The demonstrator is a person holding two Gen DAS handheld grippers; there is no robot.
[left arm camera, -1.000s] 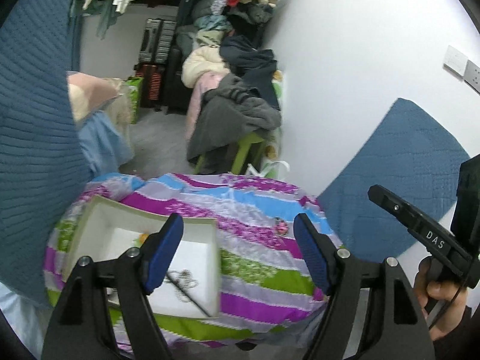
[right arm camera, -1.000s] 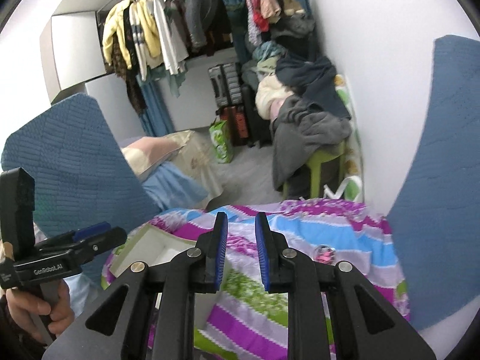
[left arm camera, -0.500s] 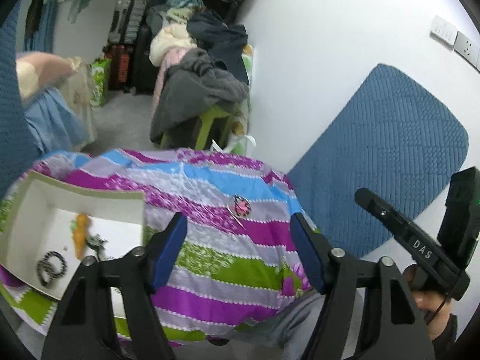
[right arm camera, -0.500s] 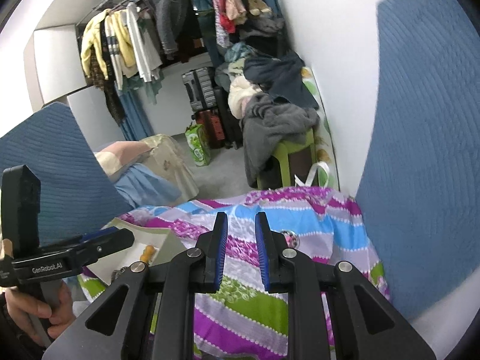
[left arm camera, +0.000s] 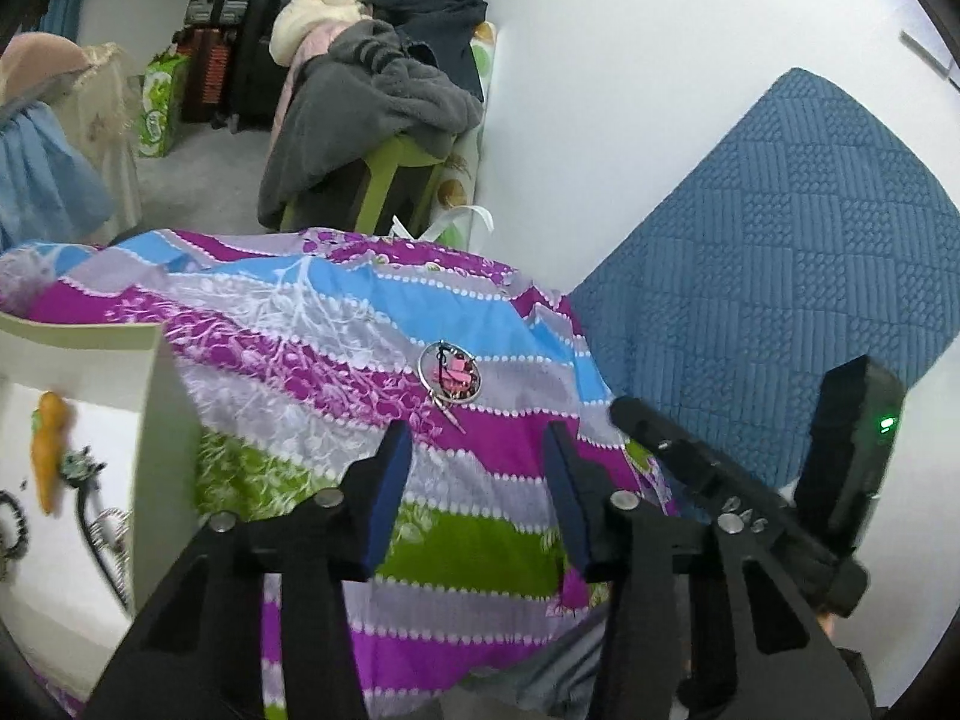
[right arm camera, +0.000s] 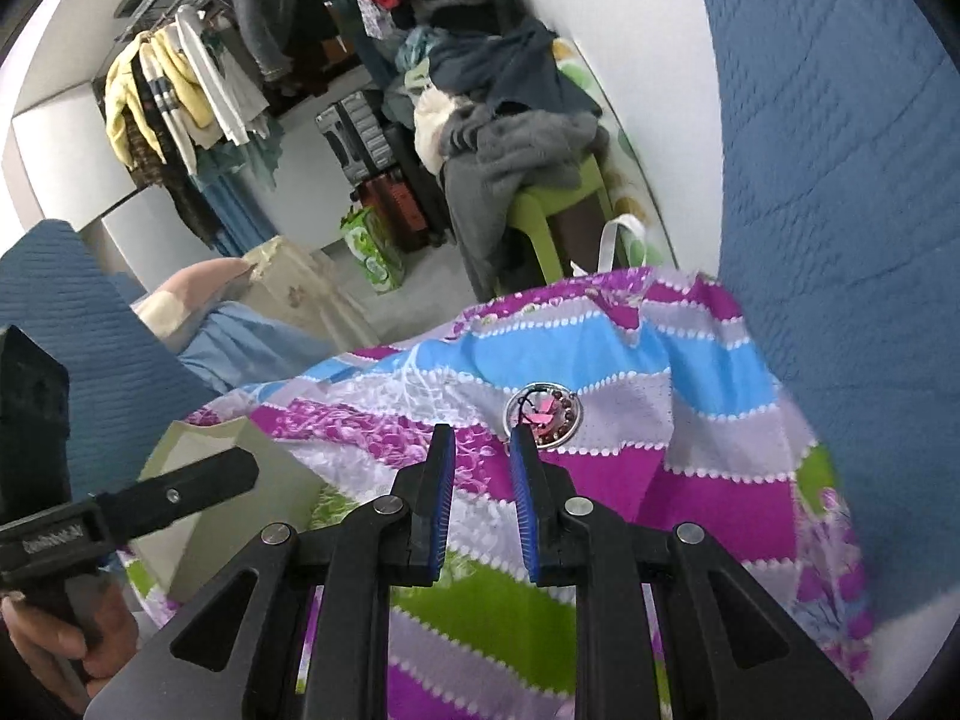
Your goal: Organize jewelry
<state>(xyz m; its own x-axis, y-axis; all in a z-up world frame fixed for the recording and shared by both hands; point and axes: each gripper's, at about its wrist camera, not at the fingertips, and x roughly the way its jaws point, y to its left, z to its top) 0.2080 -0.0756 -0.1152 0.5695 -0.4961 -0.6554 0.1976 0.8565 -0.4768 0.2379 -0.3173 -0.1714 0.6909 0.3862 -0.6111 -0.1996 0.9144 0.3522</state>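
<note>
- A round pendant (left arm camera: 450, 373) with a silver rim, a pink centre and dark beads lay flat on the striped cloth (left arm camera: 336, 324), on a pale lilac band beside a purple one.
- The cloth, banded in purple, blue, lilac and green, covered a rounded surface; what lay under it could not be told.
- The left tongs (left arm camera: 477, 441) hung above the cloth, just short of the pendant, their jaws closing with nothing between the blue pads (left arm camera: 393, 468).
- The right tongs (right arm camera: 483, 441) stood with a narrow gap between their blue pads (right arm camera: 444, 480), empty; the tip of one pad sat just beside the pendant's (right arm camera: 543, 408) rim, and contact could not be made out.
- In the left wrist view the right tongs' black body (left arm camera: 708, 480) showed at the right edge, close beside the left ones.
- A white box (left arm camera: 162, 420) sat on the cloth to the left, well apart from the pendant.
- Inside the box lay an orange carrot-shaped piece (left arm camera: 51, 450), a dark beaded ring (left arm camera: 12, 531) at the edge of view, and a tangle of thin metal pieces (left arm camera: 99, 516).
- A blue quilted cushion (left arm camera: 780, 276) leaned against the white wall on the right.
- A hand (right arm camera: 66, 642) gripped the left tongs' handle in the right wrist view.
</note>
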